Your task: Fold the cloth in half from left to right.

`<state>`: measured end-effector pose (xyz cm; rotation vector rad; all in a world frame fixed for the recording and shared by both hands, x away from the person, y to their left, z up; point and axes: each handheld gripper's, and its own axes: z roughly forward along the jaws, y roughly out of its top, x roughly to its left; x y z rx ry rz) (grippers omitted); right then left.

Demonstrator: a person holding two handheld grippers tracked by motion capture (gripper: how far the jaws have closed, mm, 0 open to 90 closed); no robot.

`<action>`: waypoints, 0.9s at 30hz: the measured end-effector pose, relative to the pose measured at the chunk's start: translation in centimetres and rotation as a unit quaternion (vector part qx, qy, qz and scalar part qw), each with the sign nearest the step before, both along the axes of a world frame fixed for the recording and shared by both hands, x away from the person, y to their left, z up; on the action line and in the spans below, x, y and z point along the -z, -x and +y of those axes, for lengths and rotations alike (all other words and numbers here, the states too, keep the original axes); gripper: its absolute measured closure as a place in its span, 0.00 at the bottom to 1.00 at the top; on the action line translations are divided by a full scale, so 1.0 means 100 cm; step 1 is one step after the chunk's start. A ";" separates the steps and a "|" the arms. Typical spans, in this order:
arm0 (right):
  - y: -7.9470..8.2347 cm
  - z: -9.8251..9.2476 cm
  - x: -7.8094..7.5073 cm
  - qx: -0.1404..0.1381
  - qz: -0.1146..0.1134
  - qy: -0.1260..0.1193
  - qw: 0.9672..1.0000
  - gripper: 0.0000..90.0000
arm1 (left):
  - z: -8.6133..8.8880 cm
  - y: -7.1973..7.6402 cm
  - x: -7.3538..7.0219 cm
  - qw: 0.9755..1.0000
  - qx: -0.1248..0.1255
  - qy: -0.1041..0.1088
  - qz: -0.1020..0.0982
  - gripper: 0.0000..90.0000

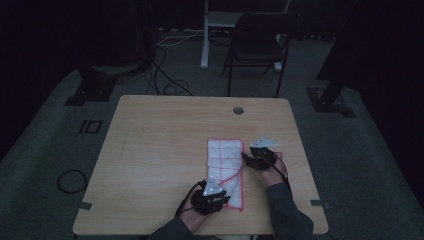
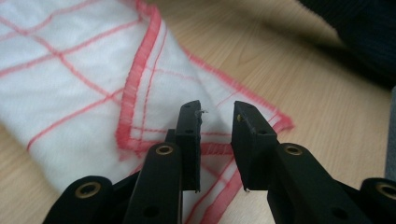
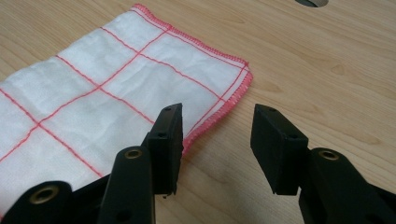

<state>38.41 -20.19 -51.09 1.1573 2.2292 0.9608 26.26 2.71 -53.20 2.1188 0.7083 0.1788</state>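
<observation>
A white cloth with a red grid and red stitched hem (image 1: 225, 167) is laid on the wooden worktop (image 1: 160, 150), folded into a long strip right of centre on the near half; its long axis runs from the person's side toward the far edge, one short end pointing away and the other toward the person. The left claw (image 1: 223, 196) is held at the near end, and in the left gripper view (image 2: 215, 123) its jaws are seen partly open just above the doubled hem at the near corner, with no fabric pinched. The right claw (image 1: 245, 156) is placed at the strip's right long edge, farther up; in the right gripper view (image 3: 215, 128) its jaws stand apart, one over the hem and one over bare wood, nothing held. The step in hand is judged to be a grasp of the edges for another fold. For that to be done well, all stacked layers at the corner should be taken together, the lower jaw slid flat along the wood beneath the hem, and both ends lifted evenly so the strip is kept straight and the hems are matched
</observation>
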 end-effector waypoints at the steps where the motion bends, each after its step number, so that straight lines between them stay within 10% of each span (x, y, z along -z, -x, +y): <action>1: 0.001 0.000 0.000 0.000 0.000 -0.001 1.000 0.60 | 0.000 0.000 -0.002 1.000 -0.002 0.003 -0.002 0.81; 8: 0.003 -0.003 -0.001 0.002 -0.002 -0.004 1.000 0.60 | 0.016 -0.018 -0.016 0.998 -0.054 0.013 -0.029 0.82; 15: 0.004 -0.003 -0.001 0.001 -0.003 -0.004 1.000 0.60 | 0.018 -0.049 -0.005 0.996 -0.086 -0.021 -0.026 0.98; 19: 0.005 -0.002 -0.001 -0.001 -0.004 -0.005 1.000 0.60 | 0.005 -0.048 0.001 0.997 -0.059 -0.043 -0.025 1.00; 27: 0.007 -0.006 -0.002 0.001 -0.009 -0.008 1.000 0.60 | -0.011 -0.026 -0.002 1.000 -0.002 -0.017 -0.022 0.98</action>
